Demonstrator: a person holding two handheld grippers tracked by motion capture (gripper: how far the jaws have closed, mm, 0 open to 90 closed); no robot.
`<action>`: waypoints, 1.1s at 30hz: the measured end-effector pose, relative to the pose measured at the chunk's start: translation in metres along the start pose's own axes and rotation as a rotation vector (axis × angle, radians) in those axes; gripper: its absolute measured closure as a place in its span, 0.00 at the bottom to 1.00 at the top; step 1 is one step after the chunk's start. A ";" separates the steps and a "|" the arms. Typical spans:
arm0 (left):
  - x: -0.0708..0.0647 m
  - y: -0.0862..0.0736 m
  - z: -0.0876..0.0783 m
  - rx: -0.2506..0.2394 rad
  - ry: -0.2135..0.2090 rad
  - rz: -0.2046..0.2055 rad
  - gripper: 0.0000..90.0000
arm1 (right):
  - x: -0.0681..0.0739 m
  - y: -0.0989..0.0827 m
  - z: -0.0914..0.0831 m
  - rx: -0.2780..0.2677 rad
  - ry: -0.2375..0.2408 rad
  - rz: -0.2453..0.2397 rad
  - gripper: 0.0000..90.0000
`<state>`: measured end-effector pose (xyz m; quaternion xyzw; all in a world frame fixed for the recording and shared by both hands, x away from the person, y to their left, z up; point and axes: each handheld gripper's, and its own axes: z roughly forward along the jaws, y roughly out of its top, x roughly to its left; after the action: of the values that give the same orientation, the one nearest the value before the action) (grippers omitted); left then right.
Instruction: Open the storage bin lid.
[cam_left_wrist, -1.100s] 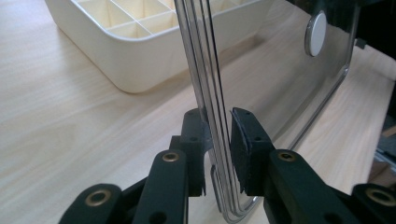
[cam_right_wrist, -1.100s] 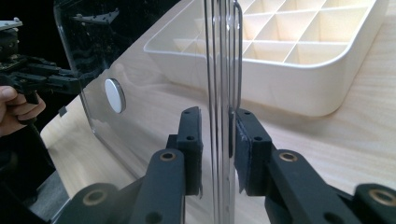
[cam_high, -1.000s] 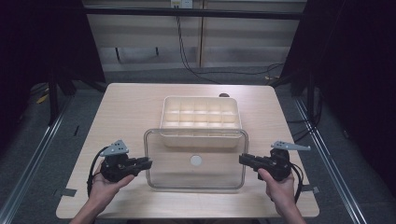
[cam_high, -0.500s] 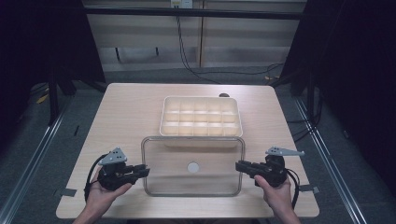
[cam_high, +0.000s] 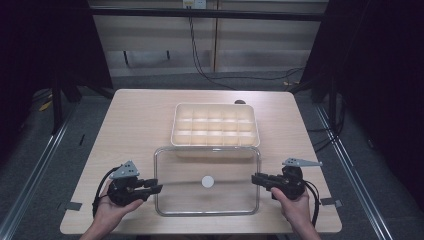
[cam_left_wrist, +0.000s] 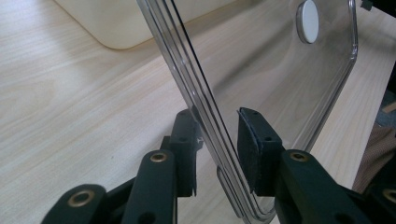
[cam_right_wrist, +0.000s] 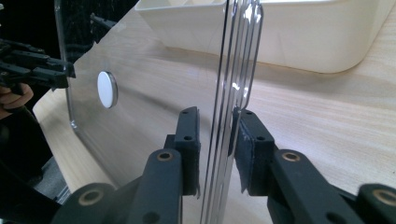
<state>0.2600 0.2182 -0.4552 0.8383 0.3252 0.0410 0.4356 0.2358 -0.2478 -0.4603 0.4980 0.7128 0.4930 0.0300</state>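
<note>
Clear lid: flat on table, near side, just near of the cream tray.
Left gripper: jaws just opening, lid's left rim between them, gap visible.
Right gripper: pinching lid's right rim.

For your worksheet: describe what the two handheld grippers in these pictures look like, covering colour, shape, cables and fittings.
Both the left gripper and the right gripper are black, each with two flat-sided jaws ending in dark rectangular pads. Brass-coloured round fittings sit at the jaw joints. A grey three-cornered plate tops each body, and a black cable loops from each. The person's forearms are bare, without sleeves.
</note>
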 end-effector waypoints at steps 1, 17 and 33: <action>0.001 -0.001 0.000 -0.001 -0.004 -0.002 0.76 | 0.000 0.000 0.001 0.002 -0.005 -0.003 0.79; 0.006 -0.007 0.009 0.035 -0.015 -0.041 0.69 | 0.002 -0.005 0.013 0.058 -0.050 -0.017 0.72; 0.014 -0.005 0.022 0.060 -0.012 -0.069 0.65 | -0.003 -0.009 0.022 0.114 -0.075 -0.017 0.65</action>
<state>0.2763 0.2127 -0.4759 0.8395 0.3526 0.0112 0.4133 0.2434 -0.2353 -0.4798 0.5111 0.7423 0.4321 0.0325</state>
